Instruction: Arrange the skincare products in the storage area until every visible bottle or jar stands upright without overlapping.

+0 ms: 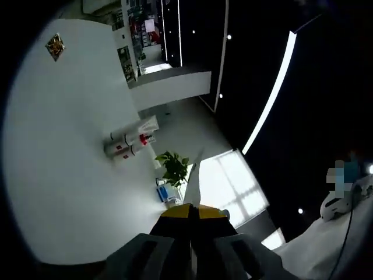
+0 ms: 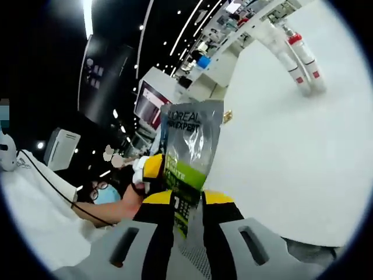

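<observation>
In the left gripper view the white desk (image 1: 64, 175) fills the side from 7 to 11 o'clock, tilted steeply, with a small patterned square tag (image 1: 55, 45) at its 11 o'clock corner. Near the middle two white tubes with red marks (image 1: 129, 142) stand close together, well apart from the tag. A green potted plant (image 1: 173, 166) sits just past the desk edge. At 6 o'clock the left claw (image 1: 192, 213) has its yellow-tipped jaws pressed together on the edge of a thin, pale sheet (image 1: 194, 184). In the right gripper view, the right claw (image 2: 187, 213) at 6 o'clock is clamped on the bottom of a grey and green L'Oreal sachet (image 2: 189, 149), held upright off the desk. At 1 o'clock two more white bottles with red caps (image 2: 303, 61) rest on the desk, side by side.
</observation>
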### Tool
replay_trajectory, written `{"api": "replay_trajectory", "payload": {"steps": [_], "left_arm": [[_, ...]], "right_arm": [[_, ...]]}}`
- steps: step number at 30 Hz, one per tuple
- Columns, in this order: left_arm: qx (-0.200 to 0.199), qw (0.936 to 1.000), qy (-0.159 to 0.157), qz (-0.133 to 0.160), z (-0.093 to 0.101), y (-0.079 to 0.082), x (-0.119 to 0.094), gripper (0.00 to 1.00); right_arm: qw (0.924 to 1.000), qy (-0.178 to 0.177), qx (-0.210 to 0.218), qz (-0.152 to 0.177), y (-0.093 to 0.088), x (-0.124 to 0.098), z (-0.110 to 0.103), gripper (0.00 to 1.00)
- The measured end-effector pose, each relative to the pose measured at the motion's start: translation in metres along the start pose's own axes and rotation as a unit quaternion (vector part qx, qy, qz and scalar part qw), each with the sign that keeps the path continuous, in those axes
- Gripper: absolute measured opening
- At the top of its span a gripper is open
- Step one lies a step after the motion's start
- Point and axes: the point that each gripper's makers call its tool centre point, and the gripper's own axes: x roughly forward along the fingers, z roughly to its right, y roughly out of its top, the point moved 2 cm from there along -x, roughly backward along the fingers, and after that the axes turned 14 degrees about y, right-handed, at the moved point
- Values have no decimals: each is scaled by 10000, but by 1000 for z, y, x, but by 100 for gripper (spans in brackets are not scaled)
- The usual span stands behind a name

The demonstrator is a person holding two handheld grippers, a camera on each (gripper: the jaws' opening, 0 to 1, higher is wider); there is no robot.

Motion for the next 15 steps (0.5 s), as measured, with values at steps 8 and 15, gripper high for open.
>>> {"api": "replay_trajectory", "payload": {"steps": [8,15], "left_arm": [[-18,10000,2,95,2,2,0,1],[164,9997,118,108,0,2,2,1]], "right_arm": [[9998,193,49,92,5,-3,-5,6],[9986,457,123,244,12,-9,-13,0]]}}
